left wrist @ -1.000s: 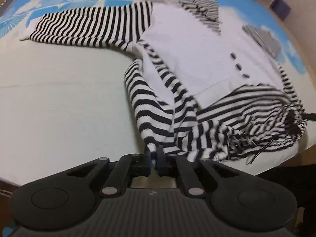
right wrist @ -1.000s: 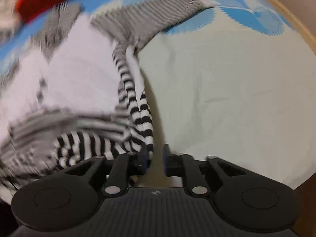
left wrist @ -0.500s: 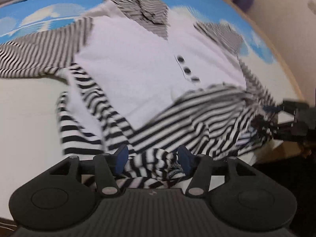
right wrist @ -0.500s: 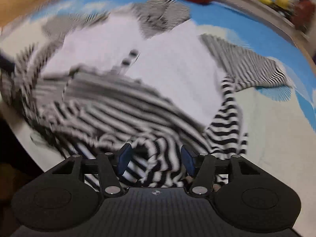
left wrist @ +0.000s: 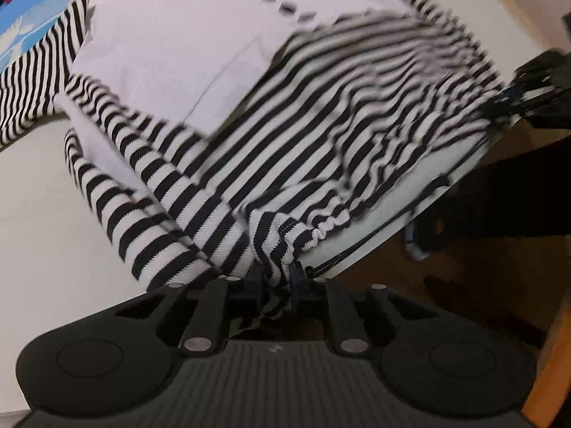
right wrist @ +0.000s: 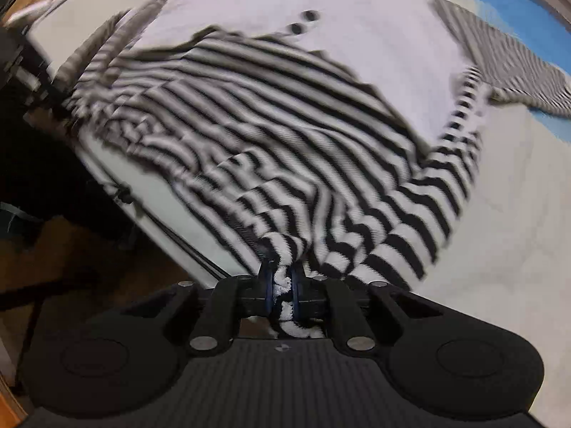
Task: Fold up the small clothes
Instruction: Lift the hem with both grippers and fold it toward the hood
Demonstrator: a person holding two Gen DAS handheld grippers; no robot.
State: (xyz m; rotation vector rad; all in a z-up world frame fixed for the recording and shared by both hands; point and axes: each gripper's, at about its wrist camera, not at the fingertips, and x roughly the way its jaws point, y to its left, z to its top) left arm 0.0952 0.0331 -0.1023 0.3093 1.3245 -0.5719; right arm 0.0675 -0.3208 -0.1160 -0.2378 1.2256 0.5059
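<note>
- My left gripper (left wrist: pixel 274 280) is closing on a bunched piece of striped hem; the cloth is pinched between the blue pads, right at the near edge of the surface (left wrist: pixel 43 221)
- My right gripper (right wrist: pixel 282 281) is closing too, and it nips a thin roll of the same hem, with a striped tail hanging back through the gap toward my hand
- The striped garment (left wrist: pixel 314 135) lies spread over the pale surface, its white front panel (left wrist: pixel 171 46) and dark buttons (left wrist: pixel 287 7) facing up, one sleeve (left wrist: pixel 32 85) reaching toward the far left corner where the blue print shows
- Its lower striped part is rumpled and doubled along the near edge, and a thin dark drawcord (left wrist: pixel 378 228) trails over that edge
- The right wrist view is smeared, so I may be holding more than one layer there; I cannot be sure
- To do this fold well, I judge both pinches should be firm before any lift, then raised evenly so the hem stays taut between them
- I would carry the hem toward the far edge in one level pass, keeping the drawcord from snagging on the near edge, and lay it flat across the buttons
</note>
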